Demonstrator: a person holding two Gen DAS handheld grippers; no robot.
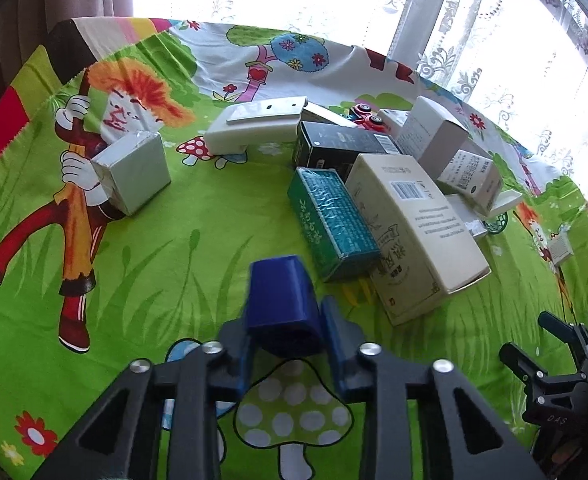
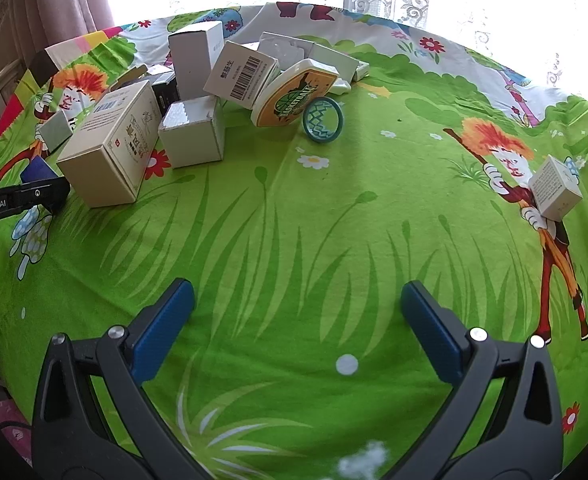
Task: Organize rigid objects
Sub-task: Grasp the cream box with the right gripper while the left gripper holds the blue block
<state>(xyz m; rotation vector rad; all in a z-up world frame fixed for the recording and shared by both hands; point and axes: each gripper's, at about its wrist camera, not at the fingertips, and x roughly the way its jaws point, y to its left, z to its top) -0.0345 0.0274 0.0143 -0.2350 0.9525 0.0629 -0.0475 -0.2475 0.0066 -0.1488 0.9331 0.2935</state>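
Currently the left gripper (image 1: 285, 320) is clamped on a blue box (image 1: 279, 296), held over the cartoon-print tablecloth (image 1: 173, 232). A green box (image 1: 332, 222) and a cream carton (image 1: 414, 232) sit just ahead of it, fronting the box pile. The right gripper (image 2: 298, 312) is wide open over bare cloth, with a small white box (image 2: 554, 190) off to its right.

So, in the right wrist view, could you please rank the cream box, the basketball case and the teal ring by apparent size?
1. Cream box, though it lies nearest the camera.
2. Basketball case.
3. Teal ring, clearly smallest.
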